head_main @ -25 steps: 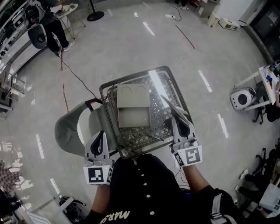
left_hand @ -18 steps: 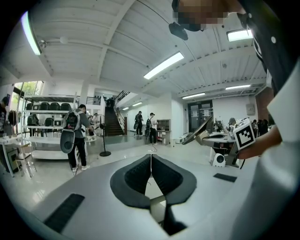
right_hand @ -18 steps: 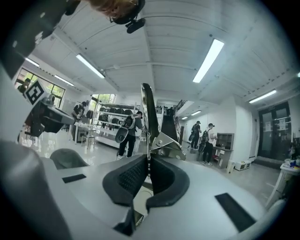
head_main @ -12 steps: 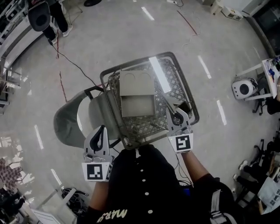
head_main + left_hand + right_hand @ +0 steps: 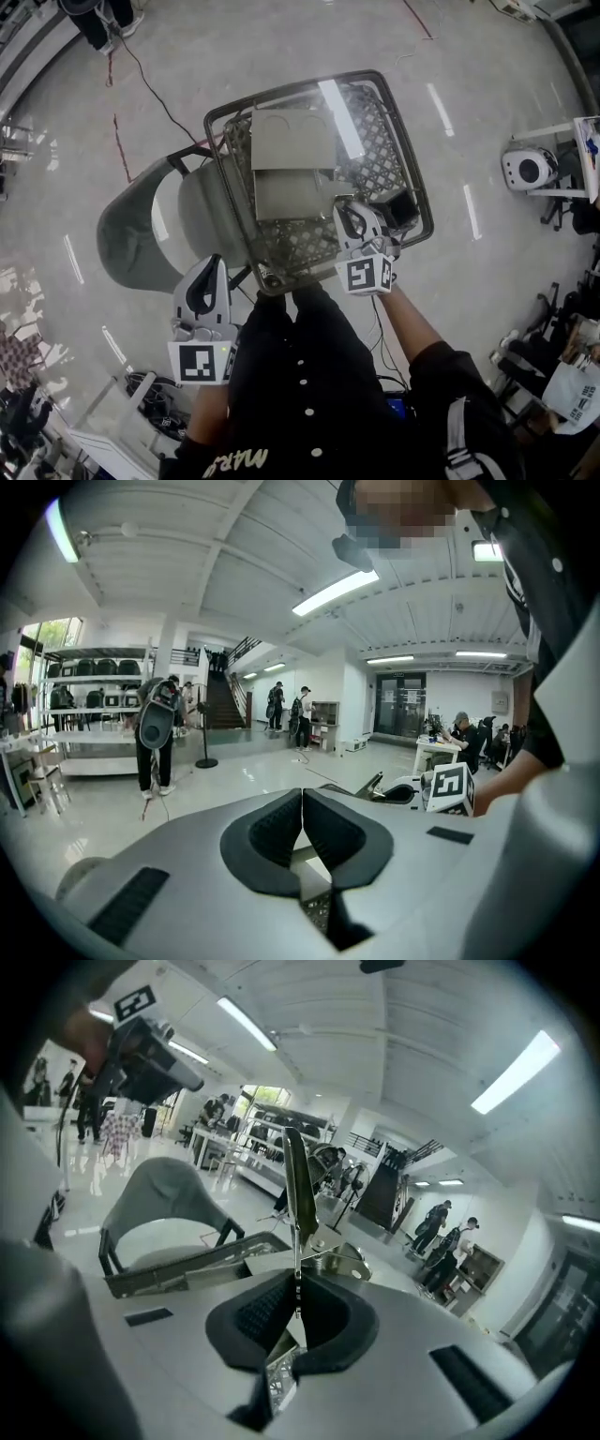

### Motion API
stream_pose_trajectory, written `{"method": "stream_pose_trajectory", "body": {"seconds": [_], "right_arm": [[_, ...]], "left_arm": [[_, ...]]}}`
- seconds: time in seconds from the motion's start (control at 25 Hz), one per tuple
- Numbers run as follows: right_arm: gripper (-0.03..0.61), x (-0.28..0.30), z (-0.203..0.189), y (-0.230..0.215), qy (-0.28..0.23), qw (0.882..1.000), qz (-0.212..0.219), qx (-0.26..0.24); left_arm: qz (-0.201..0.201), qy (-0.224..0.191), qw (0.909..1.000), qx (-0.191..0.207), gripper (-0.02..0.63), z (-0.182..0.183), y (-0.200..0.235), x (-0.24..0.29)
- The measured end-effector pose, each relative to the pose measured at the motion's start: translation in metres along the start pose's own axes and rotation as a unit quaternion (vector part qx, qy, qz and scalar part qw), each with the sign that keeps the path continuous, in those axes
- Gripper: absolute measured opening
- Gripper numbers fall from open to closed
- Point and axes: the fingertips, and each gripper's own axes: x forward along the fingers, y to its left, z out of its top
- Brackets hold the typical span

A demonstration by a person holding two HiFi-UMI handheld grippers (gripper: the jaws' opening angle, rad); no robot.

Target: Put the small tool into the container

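Observation:
A wire mesh basket (image 5: pixel 217 139) stands on the floor in front of me, with flat cardboard pieces (image 5: pixel 292 141) lying inside. My right gripper (image 5: pixel 351 216) hangs over the basket's near right part, shut on a thin flat metal tool (image 5: pixel 298 1185). The tool stands straight out from the jaws, with a hinged metal piece at its base, above the basket's rim (image 5: pixel 187 1274). In the head view the tool is hard to pick out against the mesh. My left gripper (image 5: pixel 208 277) stays outside the basket's near left corner, jaws shut (image 5: pixel 302 794) with nothing between them.
A grey shell chair (image 5: pixel 131 234) stands against the basket's left side. A black cable (image 5: pixel 155 89) runs across the floor beyond it. A white machine (image 5: pixel 525 169) sits at the right. Several people stand far off by shelving (image 5: pixel 155 733).
The right gripper has come down and in from the basket's near right corner to over its inside, rolling as it went, tool still clamped. The left gripper has sunk a little.

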Motion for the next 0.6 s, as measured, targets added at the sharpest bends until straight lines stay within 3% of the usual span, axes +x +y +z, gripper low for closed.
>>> {"method": "stream_pose_trajectory", "body": {"seconds": [0.4,0.6], "right_arm": [[0.015,0.064,-0.071,0.070,0.099,0.985,0.061,-0.127],[0.015,0.088,-0.097,0.085,0.148,0.969,0.043,-0.193]], "left_arm": [[0.005,0.047,0.9987,-0.021,0.030,-0.041,0.003,-0.002],[-0.005,0.053,0.9976,-0.043,0.029,-0.050,-0.007,-0.001]]}}
